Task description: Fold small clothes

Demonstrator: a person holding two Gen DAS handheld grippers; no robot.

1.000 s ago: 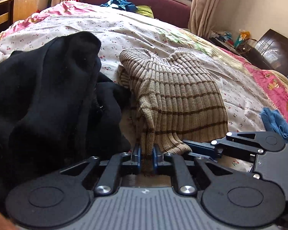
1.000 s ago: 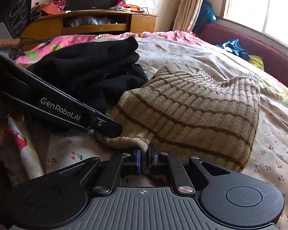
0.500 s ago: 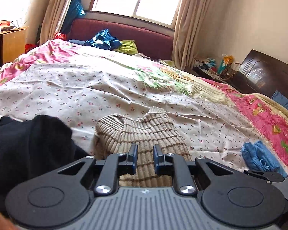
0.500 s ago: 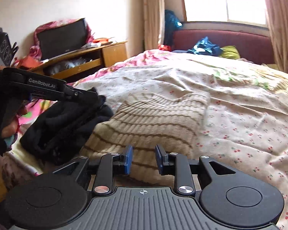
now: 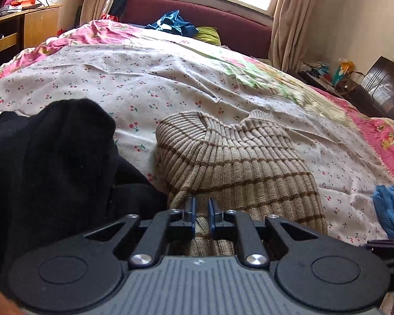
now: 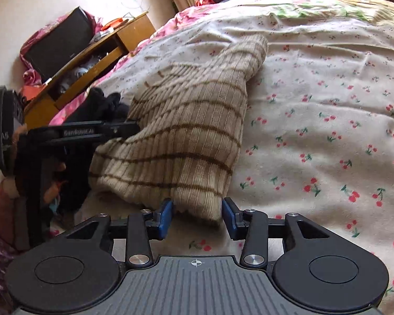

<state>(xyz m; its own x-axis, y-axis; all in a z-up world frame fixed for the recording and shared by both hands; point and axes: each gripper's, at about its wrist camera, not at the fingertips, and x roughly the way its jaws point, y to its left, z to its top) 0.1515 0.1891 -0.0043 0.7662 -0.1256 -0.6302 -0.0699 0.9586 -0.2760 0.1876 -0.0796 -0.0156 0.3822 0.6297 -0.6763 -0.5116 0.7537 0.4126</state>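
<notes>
A beige sweater [image 5: 239, 162] with thin brown stripes lies folded on the cherry-print bedspread [image 5: 170, 78], near the close edge of the bed. The left gripper [image 5: 201, 216] sits at the sweater's near-left corner with its blue fingers [image 5: 190, 216] drawn narrow, and a ridge of the ribbed knit runs between them, so they are pinched on the cloth. From the other camera that same left gripper [image 6: 128, 128] reaches in sideways and its tip meets the sweater's [image 6: 186, 131] left edge. The right gripper [image 6: 197, 216] stands at the sweater's near-right corner with its fingers [image 6: 165, 218] spread wide; the corner hangs down into the gap between them, close to the left pad and apart from the right one, so nothing is gripped there. A heap of black clothing [image 5: 52, 170] lies just left of the sweater, touching its lower edge. A blue cloth [image 5: 391, 212] lies well to the sweater's right. Beyond the sweater's far left stands a wooden desk [image 6: 97, 60].
</notes>
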